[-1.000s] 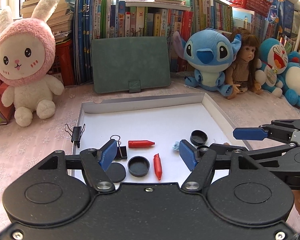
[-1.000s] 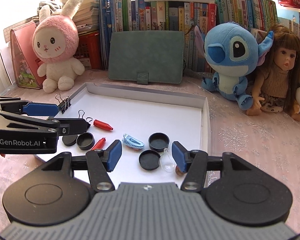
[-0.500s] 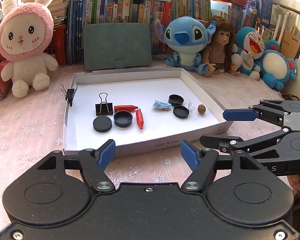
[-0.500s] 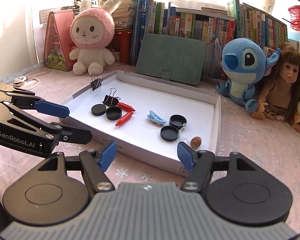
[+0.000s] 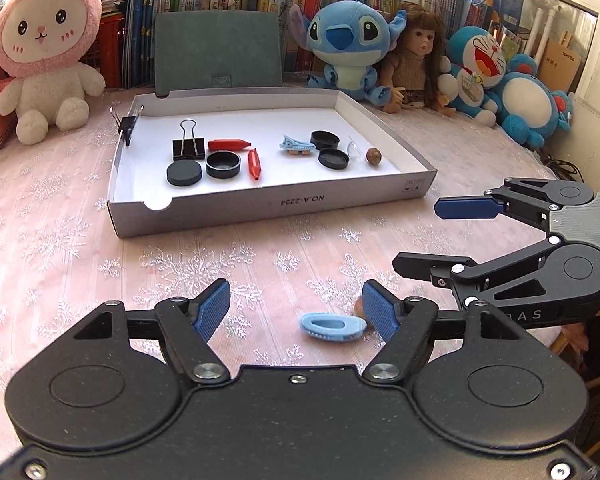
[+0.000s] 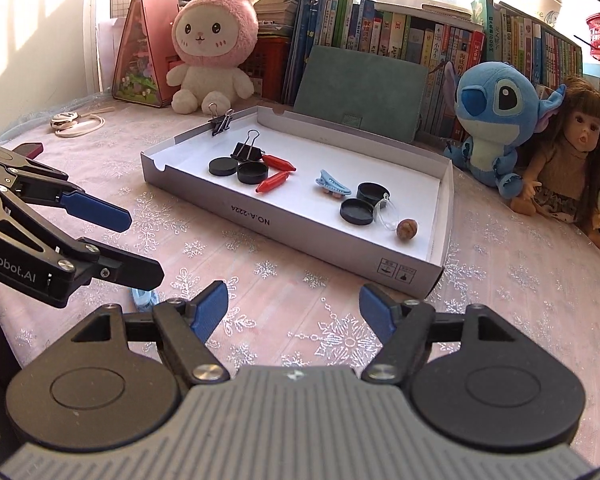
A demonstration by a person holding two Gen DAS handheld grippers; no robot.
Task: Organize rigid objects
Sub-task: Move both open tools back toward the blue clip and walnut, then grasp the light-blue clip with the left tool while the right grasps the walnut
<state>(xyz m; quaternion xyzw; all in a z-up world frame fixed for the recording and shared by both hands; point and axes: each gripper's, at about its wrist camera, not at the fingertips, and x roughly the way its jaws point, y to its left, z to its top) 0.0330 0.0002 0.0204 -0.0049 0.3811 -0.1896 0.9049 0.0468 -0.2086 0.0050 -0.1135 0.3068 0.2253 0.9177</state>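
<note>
Pale blue plastic marks the hair clip (image 5: 333, 327) that lies on the pink snowflake tablecloth (image 5: 60, 216) in the lower middle of the left wrist view, between the fingers of the left gripper (image 5: 296, 312) and nearer the right-hand pad (image 5: 380, 314). No pad touches it; the fingers stand apart. Just behind the clip, close against that pad, a small brown nut (image 5: 358, 305) peeks out.

The right gripper (image 6: 294, 310) hangs over bare cloth at the bottom of its own view, its jaws opening with nothing between them. In that view the clip (image 6: 144, 298) shows only as a sliver at lower left, under the left gripper's black finger.

The white cardboard tray (image 5: 260, 204) sits beyond both grippers, in the middle of each frame. Inside it lie a binder clip (image 5: 188, 147), two red crayons (image 5: 229, 144), black round lids (image 5: 184, 173), a second blue hair clip (image 5: 296, 145) and another nut (image 5: 373, 156). A smaller binder clip (image 5: 126, 124) grips the tray's left wall.
</note>
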